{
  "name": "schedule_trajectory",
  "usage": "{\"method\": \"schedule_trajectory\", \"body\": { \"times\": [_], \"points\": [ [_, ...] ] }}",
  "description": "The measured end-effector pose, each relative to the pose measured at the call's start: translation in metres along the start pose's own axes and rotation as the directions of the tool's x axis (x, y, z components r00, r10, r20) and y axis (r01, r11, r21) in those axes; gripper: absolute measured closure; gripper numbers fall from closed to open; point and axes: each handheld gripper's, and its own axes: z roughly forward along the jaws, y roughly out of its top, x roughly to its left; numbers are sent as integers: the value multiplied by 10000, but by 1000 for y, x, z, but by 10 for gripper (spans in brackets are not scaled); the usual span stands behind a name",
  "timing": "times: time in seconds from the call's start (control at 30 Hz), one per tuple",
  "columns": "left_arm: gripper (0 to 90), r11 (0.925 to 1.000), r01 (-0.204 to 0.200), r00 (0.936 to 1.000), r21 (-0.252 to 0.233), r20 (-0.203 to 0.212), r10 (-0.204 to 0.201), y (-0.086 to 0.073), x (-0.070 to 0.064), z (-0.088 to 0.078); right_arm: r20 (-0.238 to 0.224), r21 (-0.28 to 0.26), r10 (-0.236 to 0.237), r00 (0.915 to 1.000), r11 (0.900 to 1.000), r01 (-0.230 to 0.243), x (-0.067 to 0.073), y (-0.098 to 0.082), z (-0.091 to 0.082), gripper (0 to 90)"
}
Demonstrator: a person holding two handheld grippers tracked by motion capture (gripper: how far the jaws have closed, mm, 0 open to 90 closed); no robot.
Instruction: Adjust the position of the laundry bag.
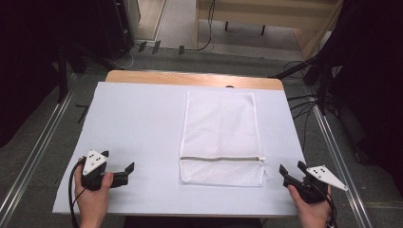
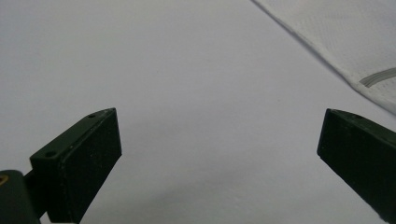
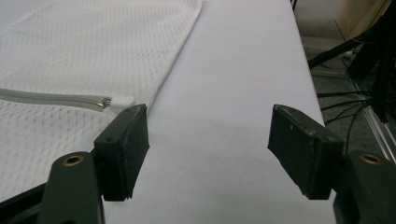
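Observation:
A white mesh laundry bag (image 1: 221,135) lies flat on the white table cover (image 1: 138,123), its grey zipper (image 1: 221,158) running across near the front end. The zipper pull (image 3: 122,100) sits at the bag's right edge. My left gripper (image 1: 117,161) rests on the cover well left of the bag, open and holding nothing. In the left gripper view the bag's edge (image 2: 345,42) shows at the upper right, beyond my left gripper (image 2: 219,154). My right gripper (image 1: 291,168) stands open just right of the bag's front corner, and in the right gripper view my right gripper (image 3: 208,144) has its left jaw close to the pull.
The wooden table edge (image 1: 190,77) shows at the far side. Metal rails (image 1: 332,156) run along both sides of the table. Cables (image 1: 304,102) and dark stands sit on the floor to the right. A pale wooden bench (image 1: 266,12) stands beyond.

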Motion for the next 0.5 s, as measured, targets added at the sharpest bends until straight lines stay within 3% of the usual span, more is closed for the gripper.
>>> {"method": "schedule_trajectory", "body": {
  "times": [0.27, 0.33, 0.43, 0.5],
  "points": [
    [0, 10000, 39, 9985, -92, 541, -34, 5, -15, 2, -63, -18, -16, 10000, 10000, 16, 4, 0, 1, 329],
    [0, 9999, -76, 9976, -73, 693, 81, 12, -25, 6, -147, -71, 100, 9998, 9999, -101, 6, 1, 1, 352],
    [0, 9998, 111, 9928, -160, 1193, -91, 23, -35, 14, -170, -260, 52, 9998, 9996, -57, 9, 2, 2, 377],
    [0, 9999, -34, 9937, -127, 1116, 48, 31, -46, 24, -177, -307, 10, 9998, 9995, -15, 9, 2, 2, 395]
  ]
}}
